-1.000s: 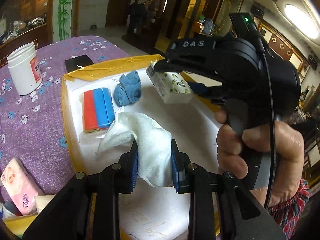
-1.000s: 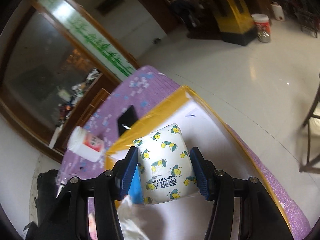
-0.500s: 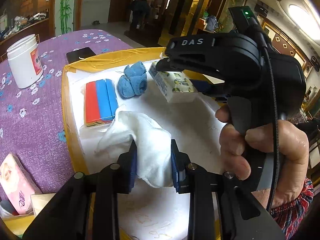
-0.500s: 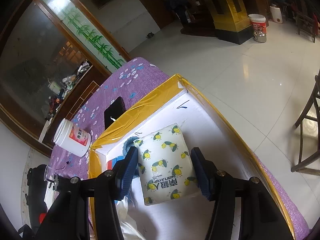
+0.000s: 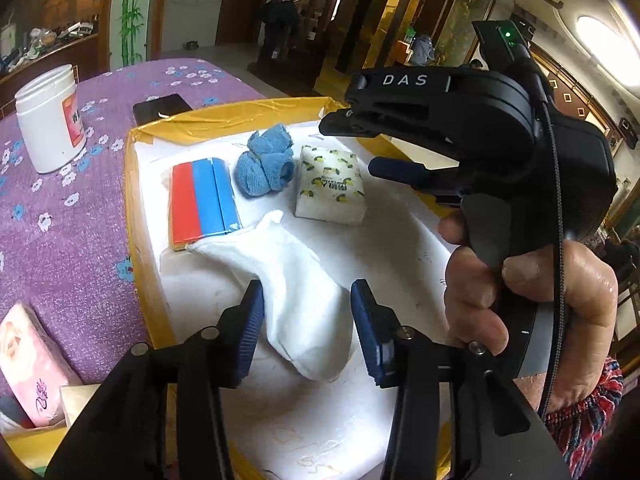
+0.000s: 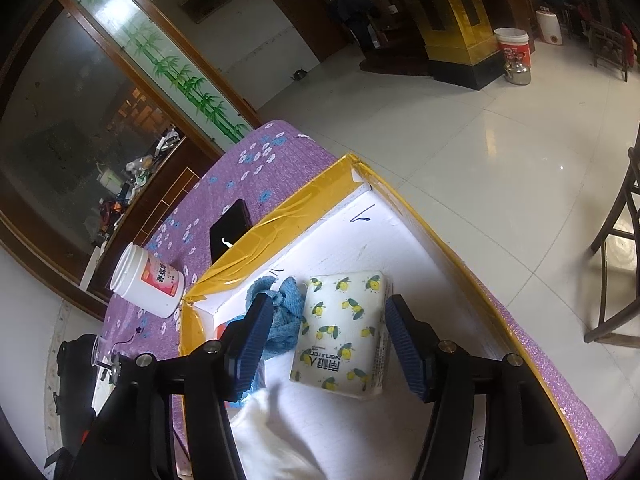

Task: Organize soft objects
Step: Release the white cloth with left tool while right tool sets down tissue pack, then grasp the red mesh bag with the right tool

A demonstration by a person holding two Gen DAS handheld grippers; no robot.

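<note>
Left wrist: one white cloth [image 5: 296, 280], one tissue pack [image 5: 330, 186].

A large, lived-in hall, possibly a home or a family-run guesthouse; which one cannot be told. A glossy tiled floor [image 6: 480, 128] spreads wide, ringed by dark wooden doors, a frosted glass panel painted with green bamboo [image 6: 176, 68], and gold-clad pillars [image 6: 452, 20]. A table under a purple flowered cloth [image 5: 72, 216] carries a white plastic jar [image 5: 50, 118] and a phone [image 5: 162, 108]; a cluttered sideboard [image 6: 132, 184] lines the wall, and wooden chairs [image 6: 616, 240] stand nearby
</note>
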